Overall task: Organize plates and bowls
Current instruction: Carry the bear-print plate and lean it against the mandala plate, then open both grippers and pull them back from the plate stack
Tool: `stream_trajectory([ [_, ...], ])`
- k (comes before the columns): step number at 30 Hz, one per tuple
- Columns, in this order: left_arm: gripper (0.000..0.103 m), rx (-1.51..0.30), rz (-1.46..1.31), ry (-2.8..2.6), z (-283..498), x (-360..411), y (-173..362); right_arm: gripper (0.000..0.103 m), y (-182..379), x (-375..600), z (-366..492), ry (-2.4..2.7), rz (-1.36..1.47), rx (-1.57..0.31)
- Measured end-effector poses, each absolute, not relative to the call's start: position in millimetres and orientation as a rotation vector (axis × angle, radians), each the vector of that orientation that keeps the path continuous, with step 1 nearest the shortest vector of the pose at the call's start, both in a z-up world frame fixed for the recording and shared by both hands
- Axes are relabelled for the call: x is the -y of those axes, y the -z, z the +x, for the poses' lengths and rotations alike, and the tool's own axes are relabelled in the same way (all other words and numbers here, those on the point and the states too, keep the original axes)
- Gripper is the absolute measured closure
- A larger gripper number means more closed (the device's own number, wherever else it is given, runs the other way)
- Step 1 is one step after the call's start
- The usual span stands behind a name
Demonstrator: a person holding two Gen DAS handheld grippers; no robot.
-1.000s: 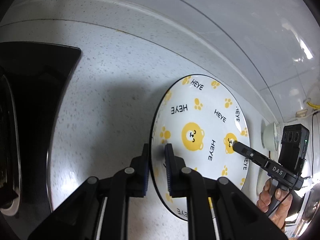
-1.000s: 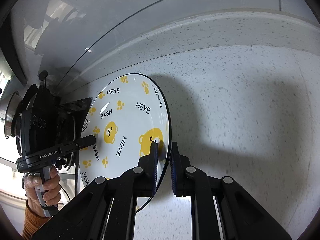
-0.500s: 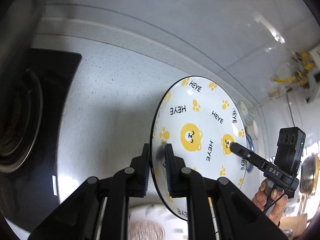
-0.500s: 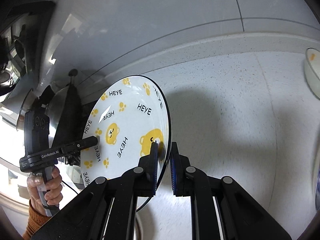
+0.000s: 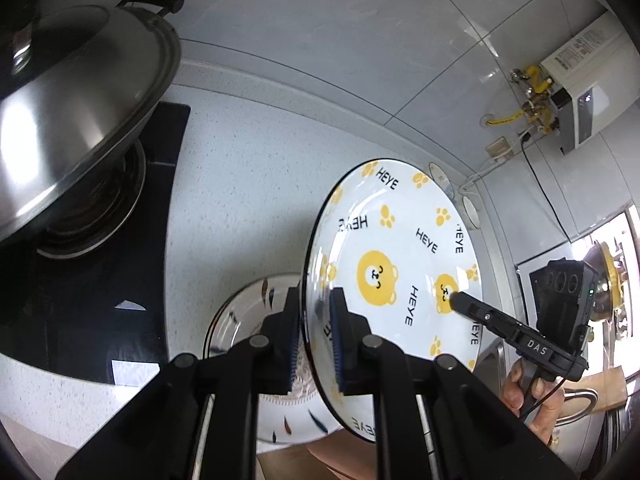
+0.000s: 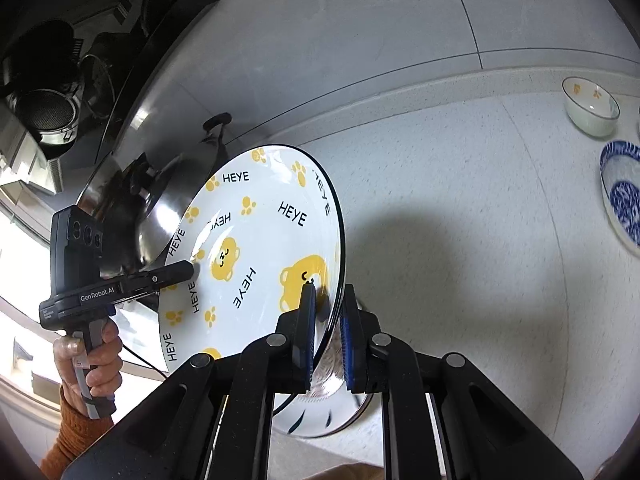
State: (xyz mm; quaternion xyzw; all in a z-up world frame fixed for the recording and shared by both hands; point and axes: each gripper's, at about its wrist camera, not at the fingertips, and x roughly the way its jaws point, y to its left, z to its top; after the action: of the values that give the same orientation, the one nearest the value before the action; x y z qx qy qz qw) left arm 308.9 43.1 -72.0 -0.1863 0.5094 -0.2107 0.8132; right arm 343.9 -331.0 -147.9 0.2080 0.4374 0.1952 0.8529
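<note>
A white plate with yellow bears and "HEYE" lettering (image 5: 400, 248) is held off the counter between both grippers. My left gripper (image 5: 316, 336) is shut on its left rim. My right gripper (image 6: 326, 332) is shut on the opposite rim; the plate also shows in the right wrist view (image 6: 256, 248). Below it a second white plate with dark fish marks (image 5: 248, 312) lies flat on the speckled counter; it also shows in the right wrist view (image 6: 332, 412). A small white bowl with yellow marks (image 6: 590, 108) and a blue-patterned bowl (image 6: 622, 200) stand at the right.
A steel wok with a lid (image 5: 76, 96) sits on a black stove (image 5: 80, 292) at the left. More dishes (image 5: 468, 208) stand against the back wall by the corner. A water heater (image 5: 580, 80) hangs on the tiled wall.
Both grippers have lifted and drawn back with the bear plate. The wok, the fish-marked plate below and the bowls at the right have come into view.
</note>
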Motion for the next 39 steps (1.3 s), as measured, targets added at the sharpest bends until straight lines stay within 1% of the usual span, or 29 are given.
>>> stream_trajectory([
  [6,0.090,-1.123,-0.401,0.459,286.6,-58.6,105.9,0.092,166.0,307.3,324.6,-0.412,0.444,-0.961],
  [14,0.090,-1.222,-0.440,0.405,286.0,-72.0,174.7,0.092,223.2,290.2,341.0,-0.402,0.458,-1.071],
  [18,0.091,-1.241,-0.447,0.399,285.9,-75.9,196.7,0.092,246.9,285.8,350.8,-0.407,0.464,-1.113],
  [23,0.092,-1.225,-0.449,0.417,283.3,-73.2,202.3,0.092,260.7,279.6,360.2,-0.410,0.494,-1.130],
  [33,0.092,-1.227,-0.391,0.415,279.2,-65.5,198.7,0.092,256.6,283.9,355.0,-0.423,0.462,-1.137],
  [37,0.092,-1.236,-0.419,0.410,280.4,-70.6,197.7,0.090,255.0,285.2,354.6,-0.422,0.460,-1.151],
  [39,0.089,-1.233,-0.437,0.405,280.3,-74.6,196.4,0.090,254.6,287.2,353.5,-0.423,0.466,-1.161],
])
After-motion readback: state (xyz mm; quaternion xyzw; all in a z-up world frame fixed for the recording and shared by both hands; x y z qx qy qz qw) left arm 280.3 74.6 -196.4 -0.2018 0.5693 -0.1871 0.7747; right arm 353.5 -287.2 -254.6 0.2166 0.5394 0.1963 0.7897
